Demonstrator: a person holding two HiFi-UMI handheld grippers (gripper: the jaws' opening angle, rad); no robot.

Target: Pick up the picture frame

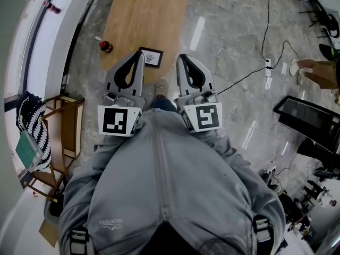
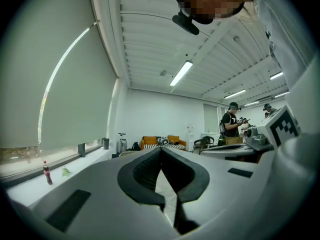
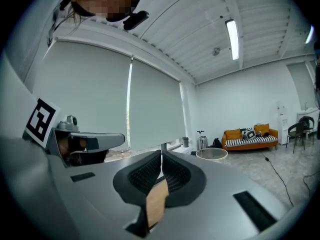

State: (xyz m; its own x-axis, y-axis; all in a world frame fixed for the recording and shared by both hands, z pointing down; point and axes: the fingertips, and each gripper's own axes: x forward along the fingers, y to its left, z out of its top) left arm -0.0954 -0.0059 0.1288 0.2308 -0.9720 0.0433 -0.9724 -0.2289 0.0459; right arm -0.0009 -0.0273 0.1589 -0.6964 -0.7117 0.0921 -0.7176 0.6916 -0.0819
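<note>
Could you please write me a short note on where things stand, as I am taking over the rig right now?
Left tongs: shut, empty, held level in front of the body.
Right tongs: shut, empty, beside the left.
Black-framed picture frame: on the near end of the light wooden oval table, just ahead of both tongs, not gripped.
Done: nothing grasped.
To do: open the tongs, close on the frame, lift it.
</note>
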